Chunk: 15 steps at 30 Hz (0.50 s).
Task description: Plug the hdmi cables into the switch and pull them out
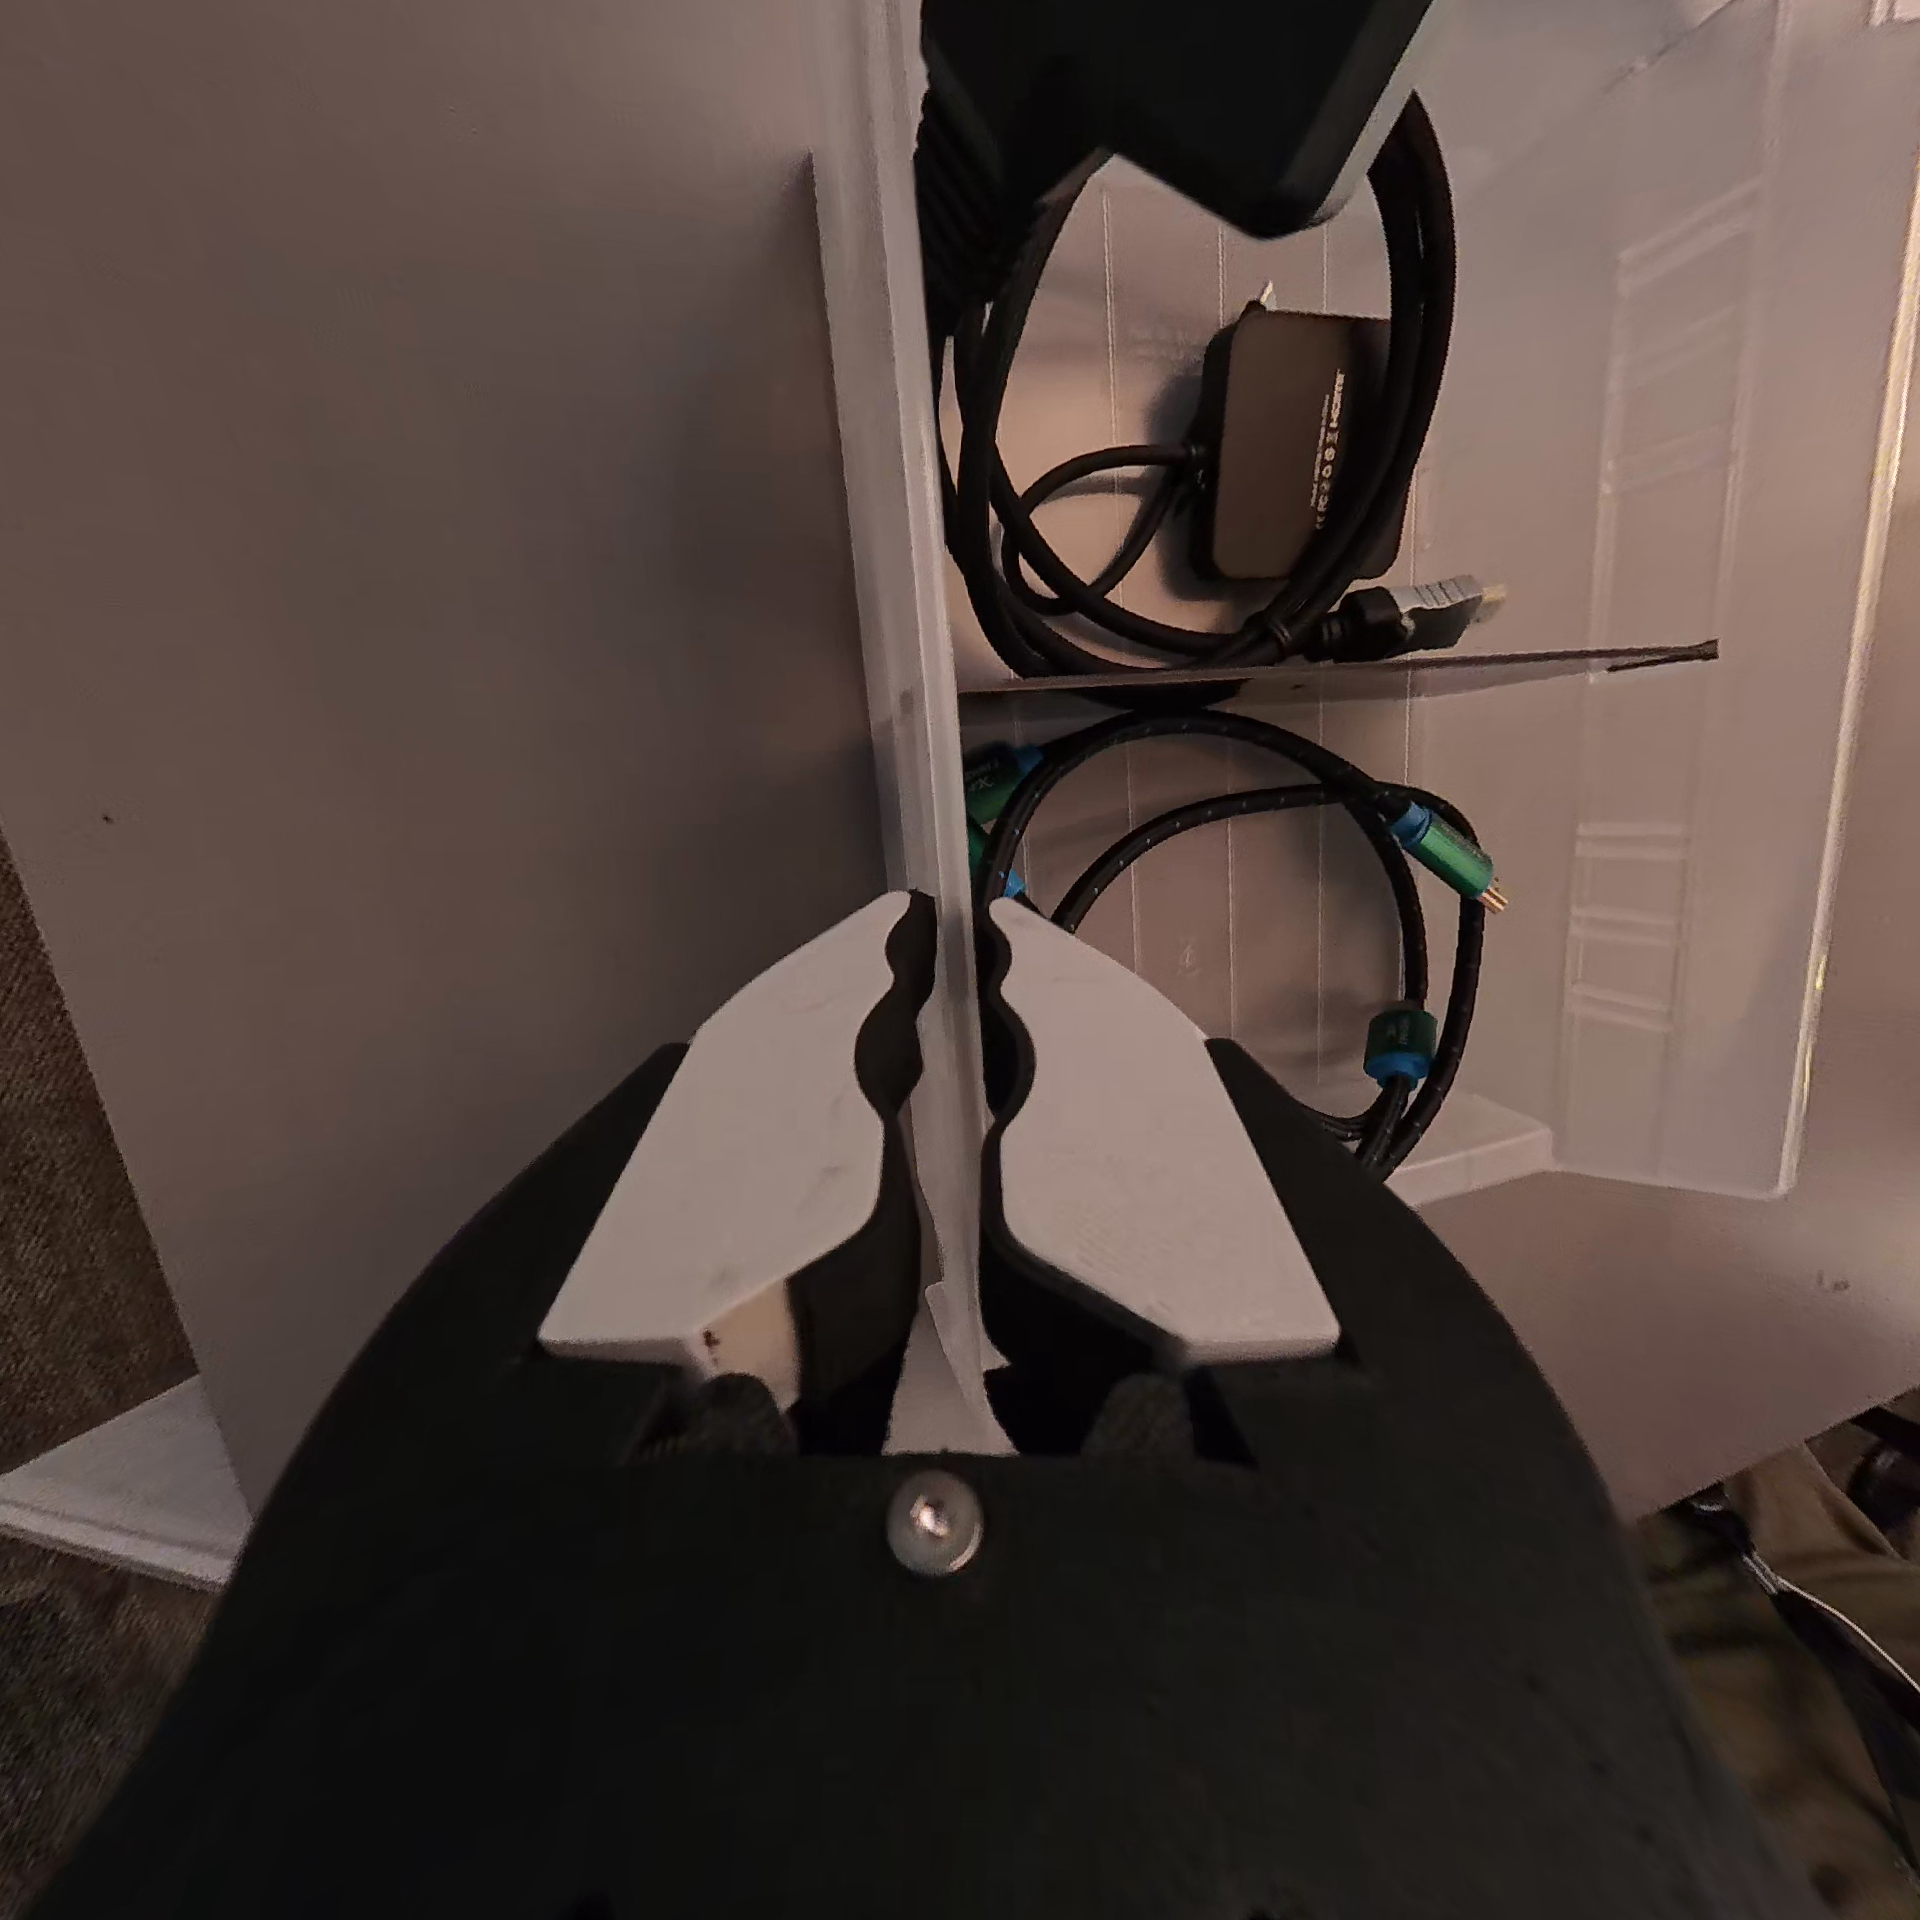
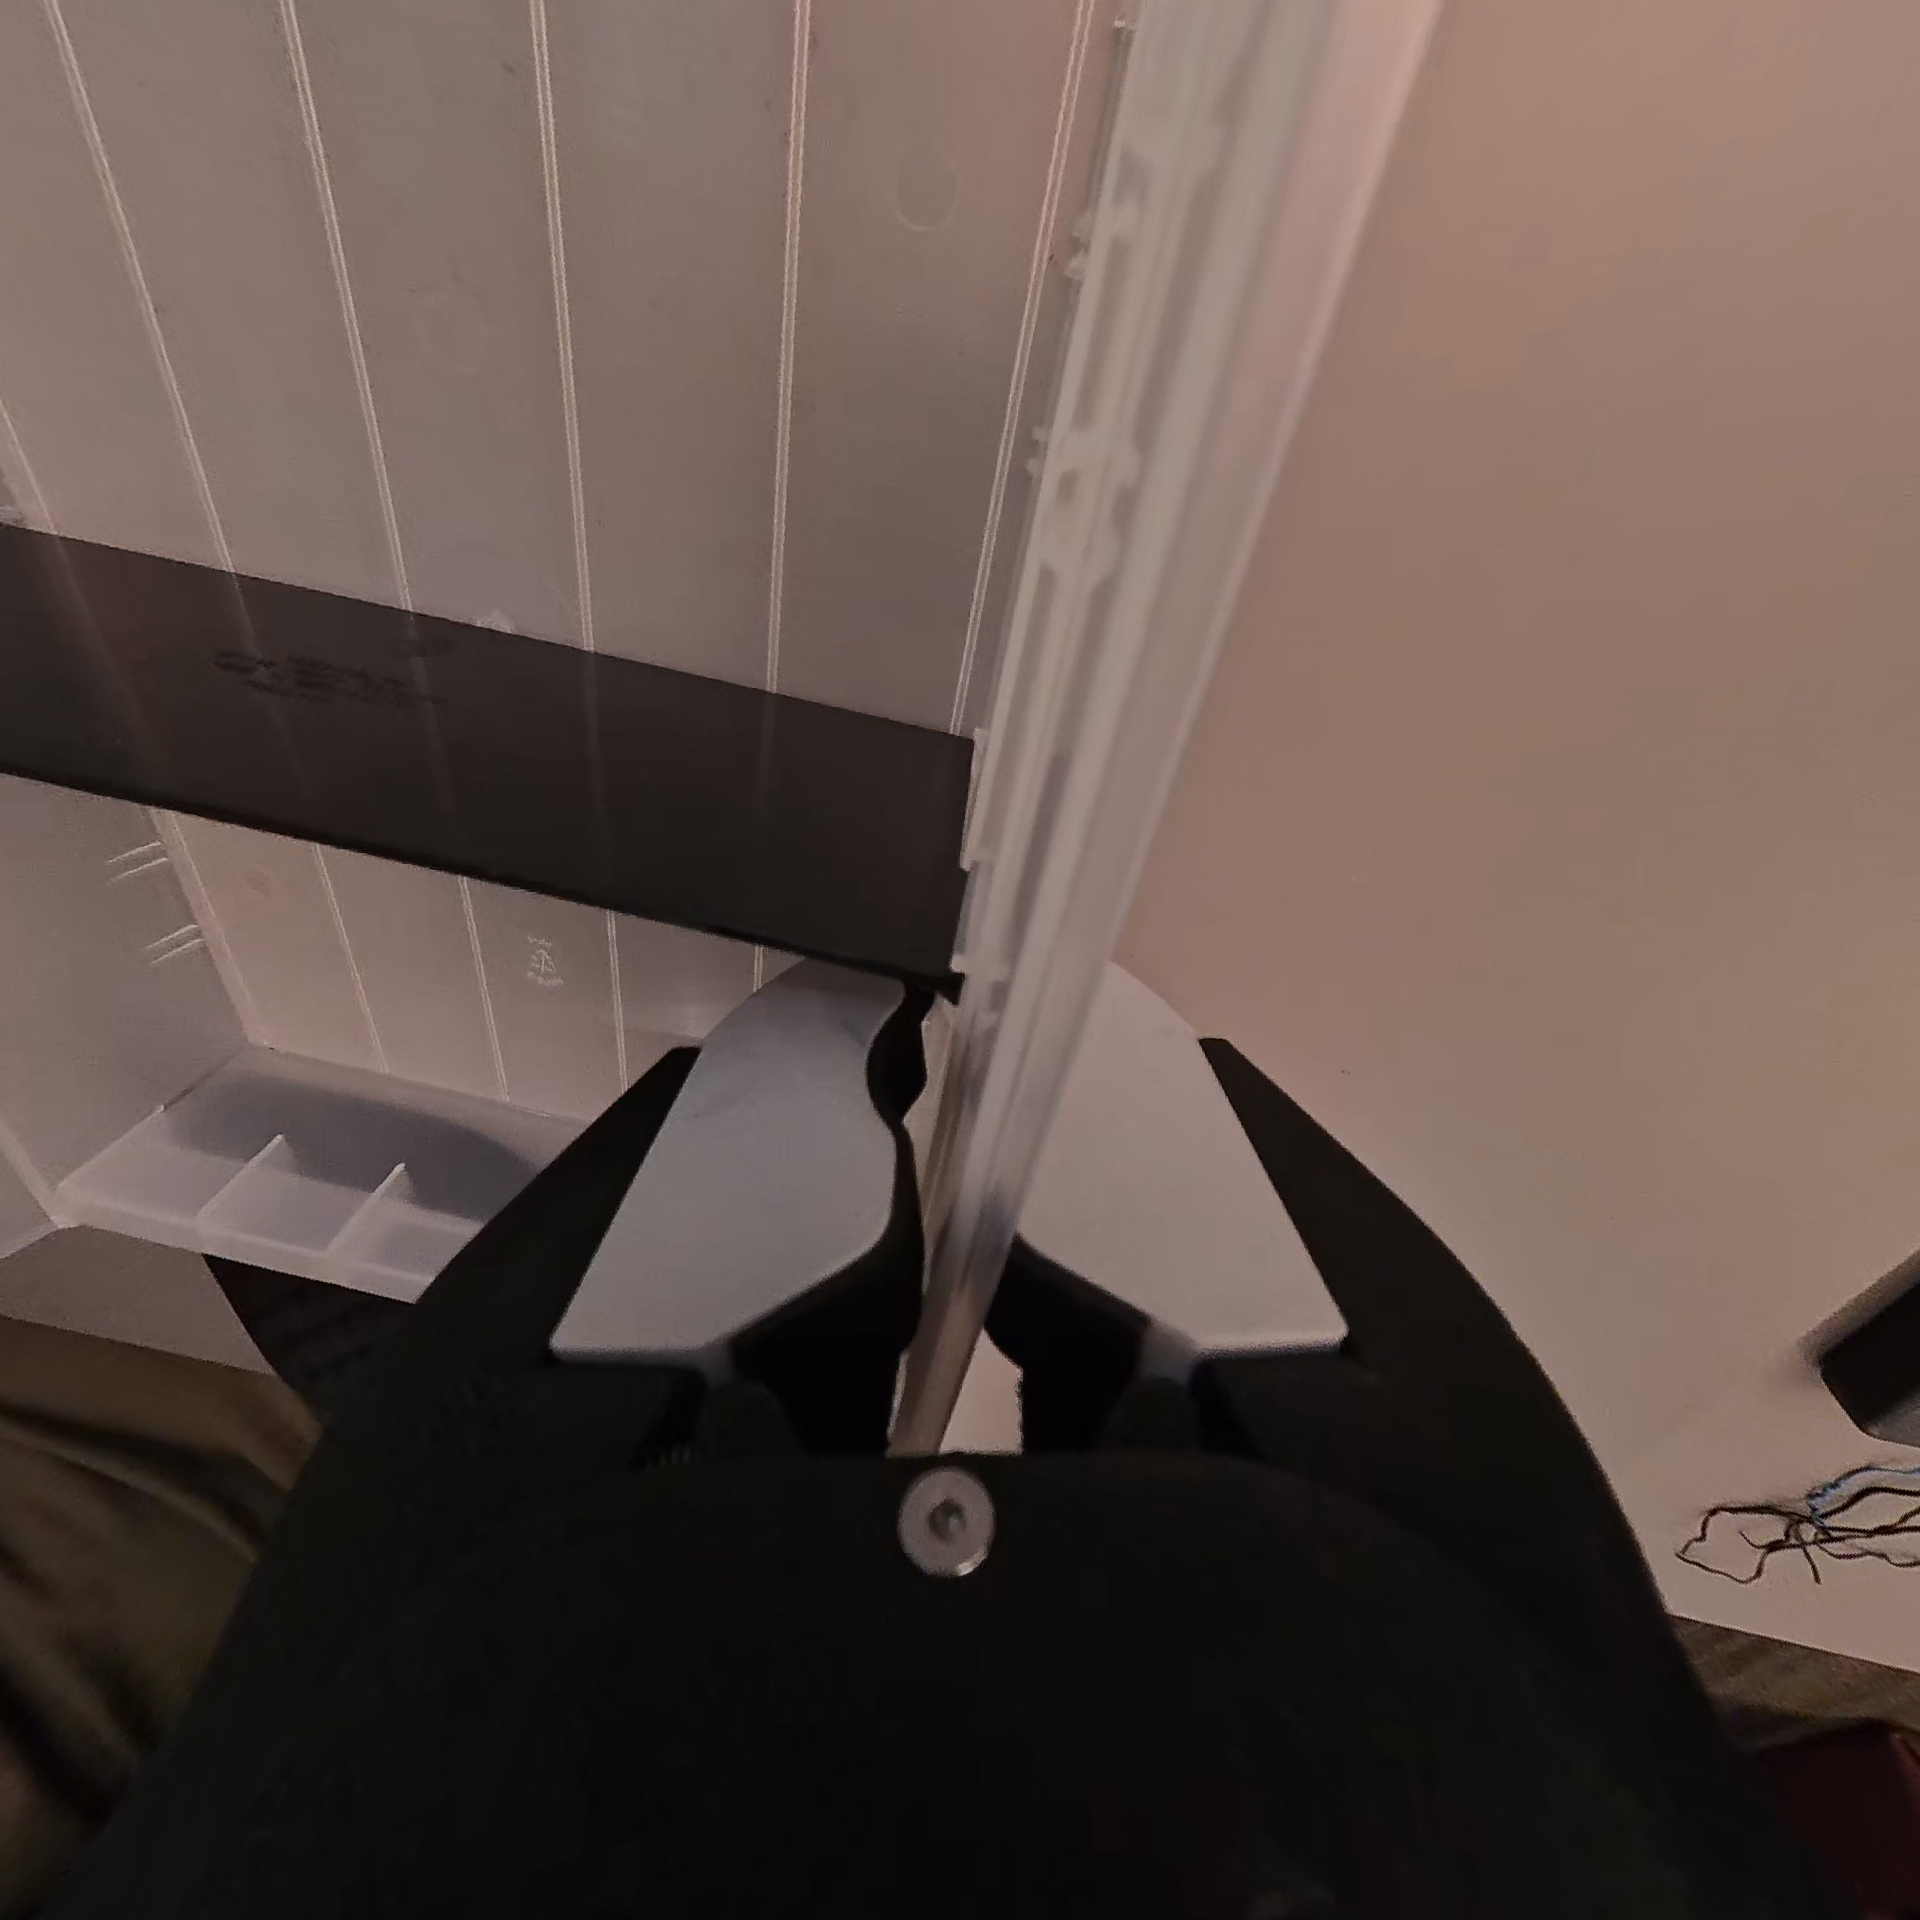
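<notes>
A clear plastic bin (image 1: 1621,727) stands on a white surface, split by a black divider (image 1: 1351,667). The far compartment holds a black HDMI switch (image 1: 1304,447) and coiled black cables (image 1: 997,499) with a silver plug (image 1: 1444,597). The near compartment holds braided HDMI cables (image 1: 1195,821) with green and blue plugs (image 1: 1439,857). My left gripper (image 1: 951,920) is shut on the bin's left wall (image 1: 894,520). My right gripper (image 2: 971,1003) is shut on the bin's right wall (image 2: 1164,520), beside the divider (image 2: 520,769). No cables show in the right wrist view.
The white tabletop (image 1: 416,468) lies left of the bin, with carpet (image 1: 62,1143) below its edge. A dark blurred object (image 1: 1143,94) hangs over the bin's far end. Thin tangled wires (image 2: 1787,1548) and a dark object (image 2: 1881,1371) lie on the table to the right.
</notes>
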### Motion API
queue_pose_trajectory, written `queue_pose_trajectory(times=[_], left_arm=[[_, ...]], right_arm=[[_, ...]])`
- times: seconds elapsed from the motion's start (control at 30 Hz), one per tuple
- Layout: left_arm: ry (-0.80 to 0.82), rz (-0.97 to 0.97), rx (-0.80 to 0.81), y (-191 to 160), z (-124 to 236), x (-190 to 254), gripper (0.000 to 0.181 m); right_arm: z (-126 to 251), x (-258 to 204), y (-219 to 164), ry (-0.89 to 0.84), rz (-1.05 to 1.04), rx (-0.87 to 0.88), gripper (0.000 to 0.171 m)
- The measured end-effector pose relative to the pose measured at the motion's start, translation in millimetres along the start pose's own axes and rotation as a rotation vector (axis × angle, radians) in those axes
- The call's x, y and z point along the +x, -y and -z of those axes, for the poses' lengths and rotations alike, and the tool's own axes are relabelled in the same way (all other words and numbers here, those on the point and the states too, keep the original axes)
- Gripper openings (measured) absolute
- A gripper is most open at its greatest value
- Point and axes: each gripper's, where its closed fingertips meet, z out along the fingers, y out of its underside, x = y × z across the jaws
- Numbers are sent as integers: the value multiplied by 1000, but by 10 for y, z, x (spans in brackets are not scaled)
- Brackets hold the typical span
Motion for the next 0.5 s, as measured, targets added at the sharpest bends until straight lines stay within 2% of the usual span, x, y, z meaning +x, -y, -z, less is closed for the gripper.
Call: queue_pose_trajectory(times=[0.2, 0.5], left_arm=[[-33, 17, 45, 63, -11, -18, 8], [-56, 5, -9, -91, 37, 36, 9]], right_arm=[[3, 13, 12, -6, -23, -9, 5], [4, 20, 23, -9, -32, -11, 5]])
